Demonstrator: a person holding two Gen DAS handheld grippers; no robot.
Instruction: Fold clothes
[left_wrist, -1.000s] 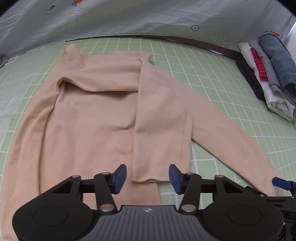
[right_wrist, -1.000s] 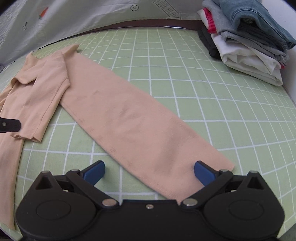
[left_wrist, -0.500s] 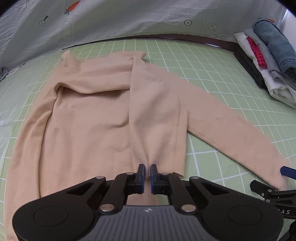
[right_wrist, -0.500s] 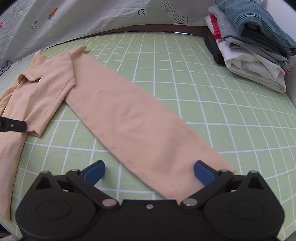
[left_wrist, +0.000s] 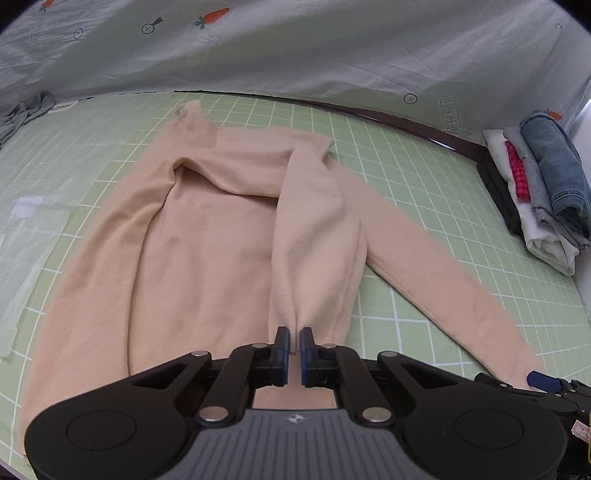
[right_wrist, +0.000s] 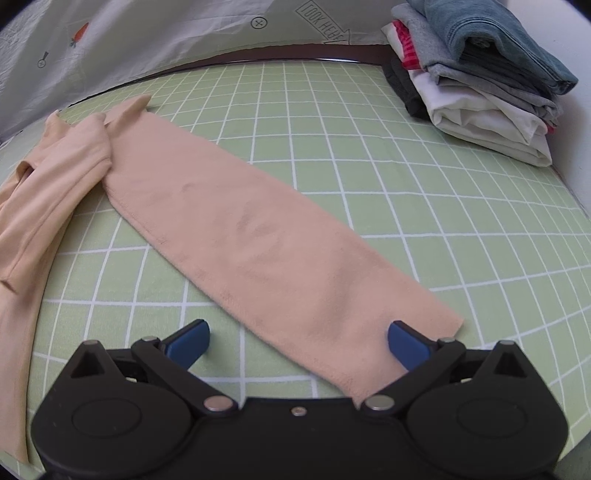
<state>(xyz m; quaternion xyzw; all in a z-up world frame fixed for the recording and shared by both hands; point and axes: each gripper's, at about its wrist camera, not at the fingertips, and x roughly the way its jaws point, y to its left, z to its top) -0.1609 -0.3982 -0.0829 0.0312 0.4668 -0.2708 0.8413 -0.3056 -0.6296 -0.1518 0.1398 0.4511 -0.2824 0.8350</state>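
Observation:
A beige long-sleeved sweater (left_wrist: 207, 251) lies flat on the green grid mat (left_wrist: 424, 192). One sleeve is folded over its body; my left gripper (left_wrist: 291, 341) is shut on that sleeve's cuff (left_wrist: 310, 317) and lifts it slightly. The other sleeve (right_wrist: 258, 236) stretches out to the right across the mat. My right gripper (right_wrist: 297, 338) is open, its blue pads either side of that sleeve's cuff end (right_wrist: 388, 339), which lies between the jaws. The right gripper's tip also shows in the left wrist view (left_wrist: 543, 382).
A stack of folded clothes (right_wrist: 476, 81) with jeans on top sits at the mat's far right; it also shows in the left wrist view (left_wrist: 535, 199). A grey printed sheet (left_wrist: 295, 48) hangs behind. Grey cloth (left_wrist: 22, 114) lies at the far left.
My left gripper closed on the folded sleeve's cuff and has pulled it up and back, bunching the fabric. The right gripper stays open at the other cuff, slightly closer.

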